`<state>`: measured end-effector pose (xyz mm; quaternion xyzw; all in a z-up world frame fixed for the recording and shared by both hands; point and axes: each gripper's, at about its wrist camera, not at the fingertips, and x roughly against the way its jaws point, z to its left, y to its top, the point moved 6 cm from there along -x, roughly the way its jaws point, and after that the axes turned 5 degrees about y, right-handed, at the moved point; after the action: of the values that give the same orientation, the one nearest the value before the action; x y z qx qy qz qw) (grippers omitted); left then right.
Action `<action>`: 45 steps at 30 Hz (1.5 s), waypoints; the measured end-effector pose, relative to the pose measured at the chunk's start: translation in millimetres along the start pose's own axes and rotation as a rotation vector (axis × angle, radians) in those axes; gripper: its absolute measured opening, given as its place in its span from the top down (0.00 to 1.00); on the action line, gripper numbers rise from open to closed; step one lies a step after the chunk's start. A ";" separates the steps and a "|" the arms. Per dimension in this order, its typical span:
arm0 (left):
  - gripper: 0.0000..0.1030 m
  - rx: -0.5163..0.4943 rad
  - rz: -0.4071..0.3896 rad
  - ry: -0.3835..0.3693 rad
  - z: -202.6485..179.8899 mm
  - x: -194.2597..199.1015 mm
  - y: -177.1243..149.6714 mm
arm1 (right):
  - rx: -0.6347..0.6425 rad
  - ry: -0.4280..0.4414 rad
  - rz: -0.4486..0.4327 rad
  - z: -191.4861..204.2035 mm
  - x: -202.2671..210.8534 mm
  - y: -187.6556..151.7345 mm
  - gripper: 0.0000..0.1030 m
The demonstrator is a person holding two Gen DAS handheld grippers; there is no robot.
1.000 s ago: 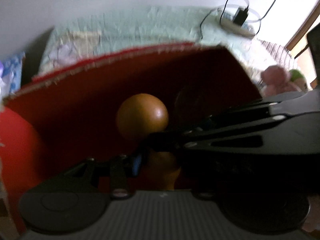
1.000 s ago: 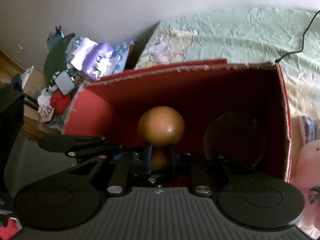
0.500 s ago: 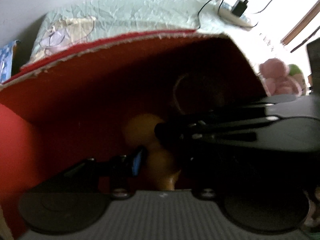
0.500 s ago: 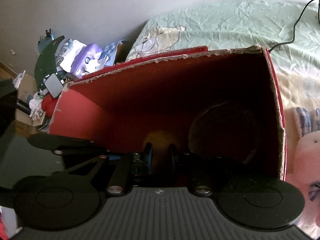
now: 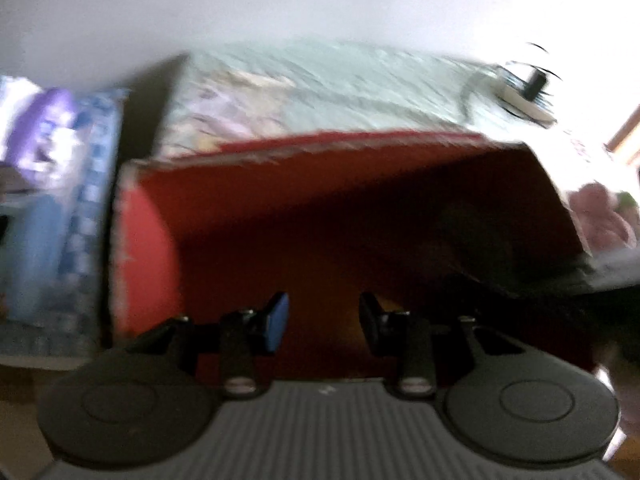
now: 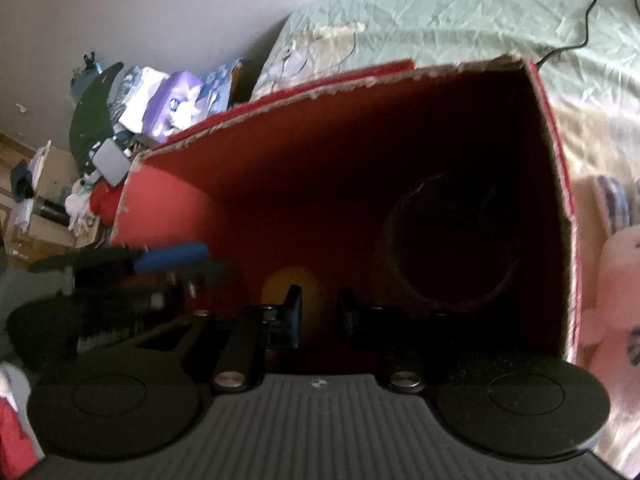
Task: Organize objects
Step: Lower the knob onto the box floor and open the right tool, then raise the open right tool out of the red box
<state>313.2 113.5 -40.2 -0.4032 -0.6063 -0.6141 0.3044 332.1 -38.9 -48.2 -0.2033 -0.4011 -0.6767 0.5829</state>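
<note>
The orange wooden knob (image 6: 296,284) sits low inside the red cardboard box (image 6: 248,184), just beyond the right gripper (image 6: 318,312), whose fingers stand slightly apart on either side of it without clearly pinching it. A dark round bowl (image 6: 444,240) lies right of those fingers. The left gripper (image 5: 323,316) gapes wide, holding nothing, before the same box (image 5: 280,208).

There were one red cardboard box (image 6: 248,208), one wooden knob (image 6: 294,286), one dark bowl (image 6: 444,240) and two grippers.
</note>
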 end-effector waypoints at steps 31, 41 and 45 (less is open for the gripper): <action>0.63 0.093 -0.039 -0.037 19.7 -12.0 8.5 | 0.049 -0.302 0.087 -10.4 -29.6 20.2 0.68; 0.57 0.026 0.069 0.023 10.4 -30.4 1.4 | -0.073 -0.185 -0.005 -17.3 -24.7 30.4 0.68; 0.58 0.002 0.093 0.003 1.8 -29.2 -2.1 | -0.027 -0.098 -0.102 -12.1 0.7 27.0 0.68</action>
<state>325.9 112.1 -66.7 -0.4301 -0.5869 -0.5992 0.3339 360.0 -48.7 -46.7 -0.2233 -0.4301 -0.7002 0.5244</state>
